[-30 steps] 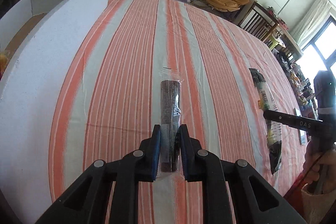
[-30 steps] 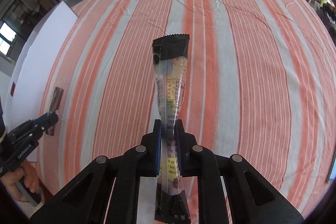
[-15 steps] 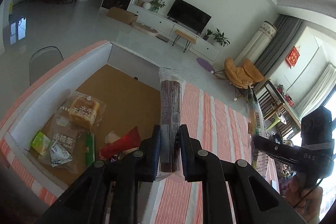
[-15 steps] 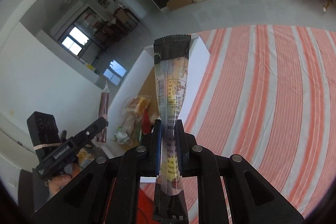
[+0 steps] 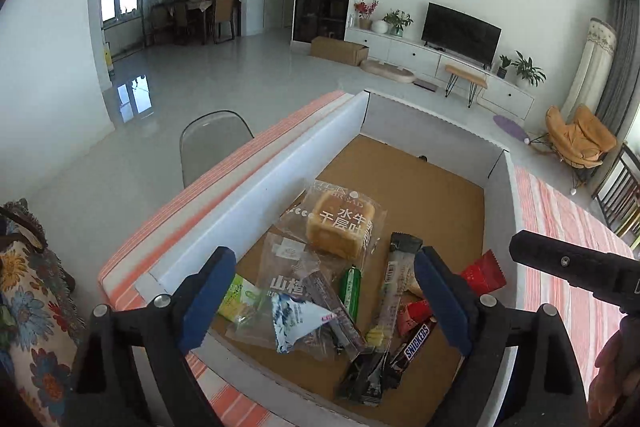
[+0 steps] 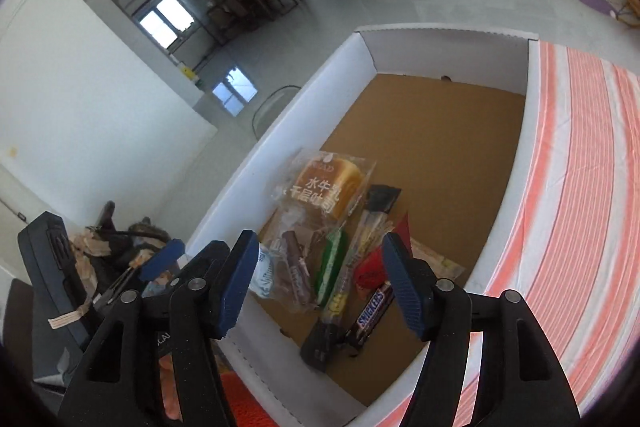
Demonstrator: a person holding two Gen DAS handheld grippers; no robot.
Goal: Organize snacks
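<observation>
A white-walled box (image 5: 280,183) with a brown cardboard floor holds several snacks. My left gripper (image 5: 322,291) hangs over its near end, jaws opening wide with nothing gripped. Below it lie the dark brown bar (image 5: 332,303) and the long clear packet with black ends (image 5: 394,287). My right gripper (image 6: 320,283) is also above the pile, jaws opening and empty, with the clear packet (image 6: 360,251) and brown bar (image 6: 294,267) beneath. A bread pack (image 5: 342,227), a Snickers bar (image 6: 370,311) and a green stick (image 5: 350,291) lie alongside.
The orange-striped tablecloth (image 6: 580,187) stretches right of the box. A grey chair (image 5: 212,143) stands beyond the table's left edge and a floral cloth (image 5: 24,287) hangs at near left. The right gripper's finger (image 5: 560,261) reaches in from the right. The box's far floor (image 6: 440,131) is bare.
Both grippers swung from the striped table over to the box and opened. The brown bar left the left gripper and the clear packet left the right; both now lie in the box.
</observation>
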